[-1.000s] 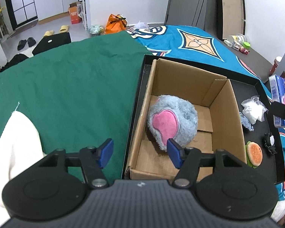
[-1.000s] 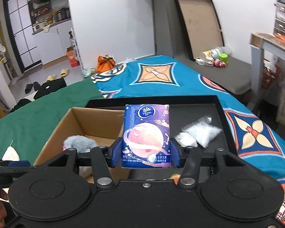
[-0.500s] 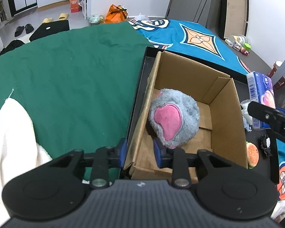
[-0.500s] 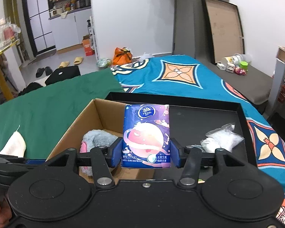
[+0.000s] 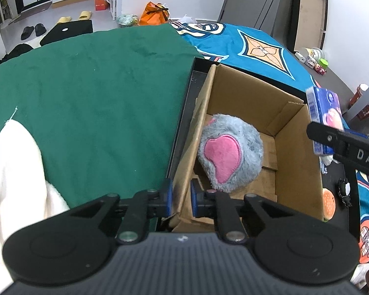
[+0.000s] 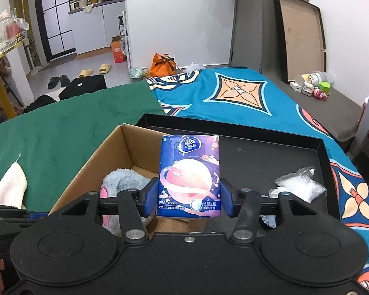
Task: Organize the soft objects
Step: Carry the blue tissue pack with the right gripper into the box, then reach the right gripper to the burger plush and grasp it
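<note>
A white towel [image 5: 14,172] lies at the left edge of the green cloth [image 5: 91,93]. My left gripper [image 5: 179,198] is clamped on the near left wall of the cardboard box [image 5: 248,100], one pad on each side of it. The box stands in the left end of the black tray [image 6: 270,157], with a grey and pink plush toy [image 5: 230,156] inside. My right gripper [image 6: 189,198] pinches an upright blue tissue pack [image 6: 189,175] over the box's right wall. A clear plastic bag [image 6: 299,186] lies at the tray's right edge.
</note>
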`<action>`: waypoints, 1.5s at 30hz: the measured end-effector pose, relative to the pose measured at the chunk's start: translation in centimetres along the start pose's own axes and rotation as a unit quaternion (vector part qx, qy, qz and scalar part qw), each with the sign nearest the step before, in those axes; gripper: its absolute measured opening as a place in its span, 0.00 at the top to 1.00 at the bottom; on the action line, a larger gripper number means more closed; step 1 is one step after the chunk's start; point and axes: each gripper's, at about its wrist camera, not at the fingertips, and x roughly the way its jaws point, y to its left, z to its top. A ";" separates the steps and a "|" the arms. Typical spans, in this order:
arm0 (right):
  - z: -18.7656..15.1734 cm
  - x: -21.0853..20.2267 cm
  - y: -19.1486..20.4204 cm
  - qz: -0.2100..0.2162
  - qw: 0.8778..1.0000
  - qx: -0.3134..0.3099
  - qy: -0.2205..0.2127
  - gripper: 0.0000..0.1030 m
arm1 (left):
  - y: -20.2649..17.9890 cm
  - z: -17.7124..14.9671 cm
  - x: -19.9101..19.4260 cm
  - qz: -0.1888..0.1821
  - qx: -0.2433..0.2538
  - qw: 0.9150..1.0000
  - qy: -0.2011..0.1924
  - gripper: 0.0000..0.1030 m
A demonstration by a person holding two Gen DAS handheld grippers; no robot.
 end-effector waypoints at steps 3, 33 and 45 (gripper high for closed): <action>0.3 0.1 0.3 0.008 1.000 -0.002 -0.005 0.51 | 0.0 0.0 0.0 0.002 0.001 1.000 0.001 0.87; -5.3 -2.1 -6.4 0.000 0.996 0.086 0.021 0.16 | -2.3 -0.5 -0.9 0.045 0.055 0.997 -0.017 0.66; -8.3 -2.3 -9.4 -0.010 0.992 0.120 0.034 0.15 | -3.1 -0.6 -1.4 0.062 0.072 0.995 -0.033 0.66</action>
